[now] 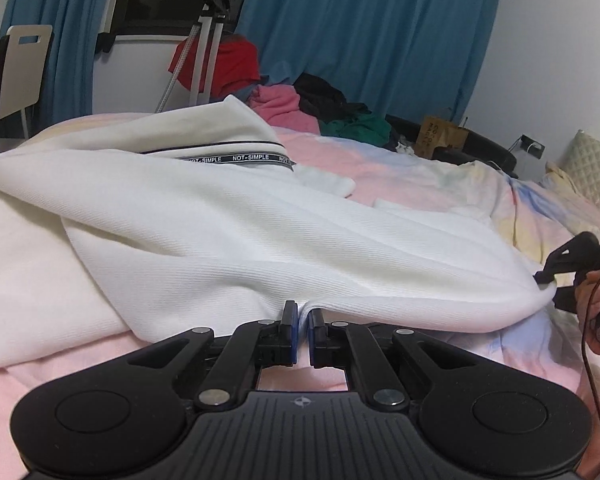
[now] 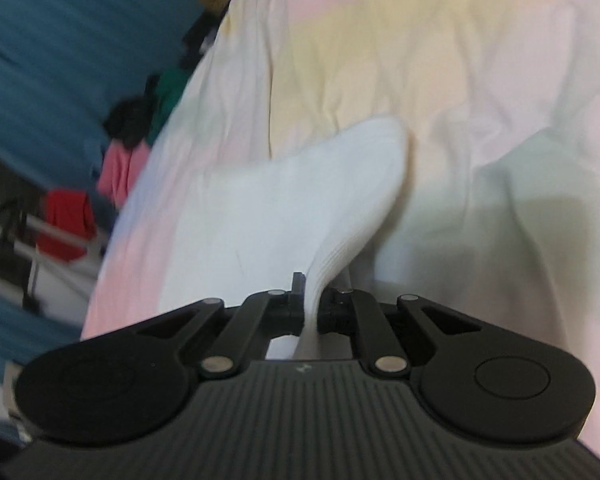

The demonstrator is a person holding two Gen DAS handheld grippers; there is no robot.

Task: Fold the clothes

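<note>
A white ribbed shirt with a black "NOT-SIMPLE" collar band lies spread on the pastel bedsheet. My left gripper is shut on the shirt's near hem. My right gripper is shut on another part of the same hem; the white fabric rises from between its fingers. The right gripper also shows at the right edge of the left wrist view, pinching the hem corner, with the cloth stretched between both grippers. The right wrist view is blurred.
A pile of red, pink, black and green clothes lies at the bed's far side. A tripod and a chair stand by the blue curtains. A quilted pillow is at the right.
</note>
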